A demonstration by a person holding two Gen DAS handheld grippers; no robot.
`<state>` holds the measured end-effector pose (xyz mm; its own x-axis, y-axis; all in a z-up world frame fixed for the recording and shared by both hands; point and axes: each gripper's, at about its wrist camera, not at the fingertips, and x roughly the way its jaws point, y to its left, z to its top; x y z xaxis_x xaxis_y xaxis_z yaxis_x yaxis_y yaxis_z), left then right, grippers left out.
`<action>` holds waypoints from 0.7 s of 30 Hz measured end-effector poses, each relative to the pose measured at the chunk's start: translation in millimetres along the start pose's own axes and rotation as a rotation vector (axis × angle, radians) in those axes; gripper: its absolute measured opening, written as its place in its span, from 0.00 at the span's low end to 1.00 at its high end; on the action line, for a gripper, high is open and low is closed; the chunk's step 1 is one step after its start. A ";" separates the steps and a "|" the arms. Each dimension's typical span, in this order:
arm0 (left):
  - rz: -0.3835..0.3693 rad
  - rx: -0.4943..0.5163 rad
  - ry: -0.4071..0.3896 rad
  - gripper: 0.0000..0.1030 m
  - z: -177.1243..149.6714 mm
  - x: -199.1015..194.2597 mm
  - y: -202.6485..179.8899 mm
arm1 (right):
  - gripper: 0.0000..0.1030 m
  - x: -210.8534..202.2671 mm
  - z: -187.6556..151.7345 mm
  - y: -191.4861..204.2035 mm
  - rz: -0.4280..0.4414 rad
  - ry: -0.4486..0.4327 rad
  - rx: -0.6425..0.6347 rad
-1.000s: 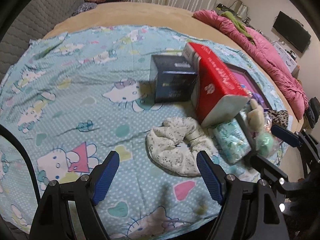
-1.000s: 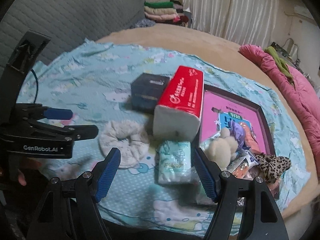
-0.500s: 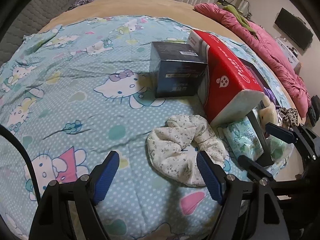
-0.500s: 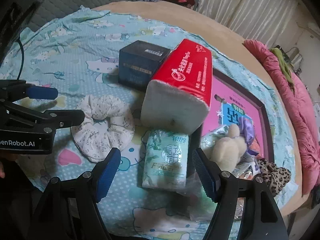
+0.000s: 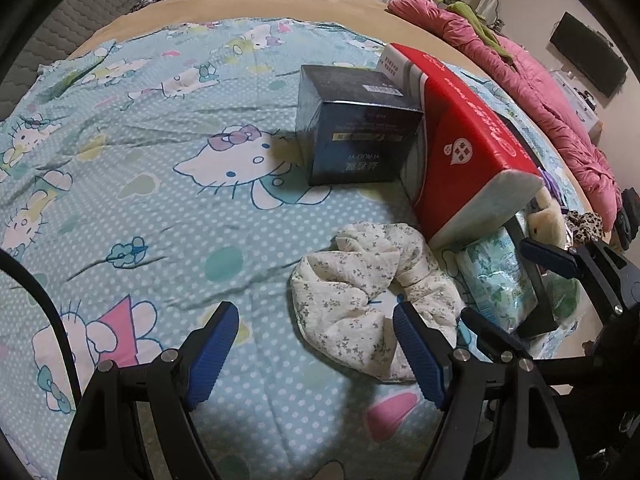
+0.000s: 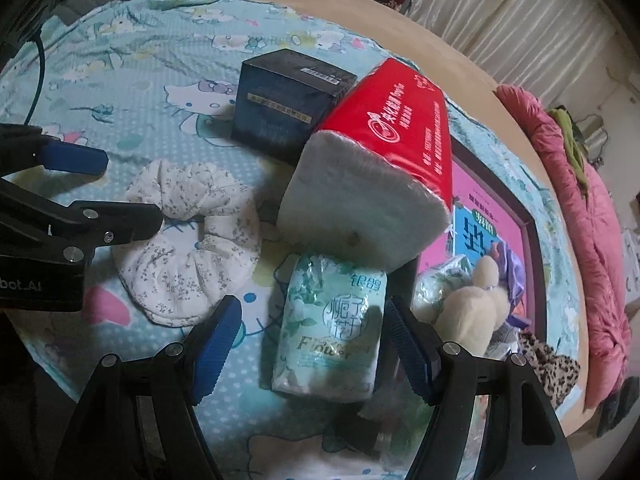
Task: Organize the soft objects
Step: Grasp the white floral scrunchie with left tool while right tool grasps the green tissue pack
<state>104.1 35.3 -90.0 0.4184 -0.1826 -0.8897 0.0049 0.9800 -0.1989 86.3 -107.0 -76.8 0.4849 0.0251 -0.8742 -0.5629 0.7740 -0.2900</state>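
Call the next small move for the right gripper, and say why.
Probably ease the right gripper straight down and close on the green tissue pack. Its fingers stand open on either side of the pack, not touching it. The left gripper is open beside the floral scrunchie.

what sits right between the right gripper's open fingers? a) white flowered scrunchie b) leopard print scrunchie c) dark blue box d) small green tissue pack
d: in the right wrist view the small green tissue pack lies between the open right gripper fingers, untouched.
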 end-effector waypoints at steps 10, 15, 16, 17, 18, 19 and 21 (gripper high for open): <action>0.004 0.005 0.028 0.77 0.0 10.4 -1.8 | 0.59 22.4 3.4 -1.4 -0.015 0.026 -0.019; 0.025 0.036 0.030 0.77 1.6 14.9 -12.5 | 0.43 26.8 3.7 -4.5 -0.030 0.003 -0.002; 0.029 0.044 0.029 0.77 1.6 15.6 -14.9 | 0.38 25.3 3.1 -6.3 -0.028 -0.007 0.004; 0.028 0.048 0.029 0.77 1.2 15.9 -16.5 | 0.34 22.0 2.3 -8.9 -0.019 -0.023 0.012; 0.024 0.052 0.030 0.76 1.2 16.7 -18.4 | 0.32 18.5 1.6 -11.4 -0.005 -0.036 0.020; 0.020 0.053 0.029 0.75 1.3 17.1 -20.2 | 0.31 13.8 0.9 -14.1 0.009 -0.052 0.028; 0.012 0.057 0.031 0.68 1.9 18.9 -24.3 | 0.31 3.3 0.9 -18.8 0.038 -0.087 0.037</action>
<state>113.6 8.1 -101.2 0.3903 -0.1725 -0.9044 0.0523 0.9849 -0.1653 99.1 -121.0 -73.9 0.5212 0.1084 -0.8465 -0.5575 0.7942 -0.2416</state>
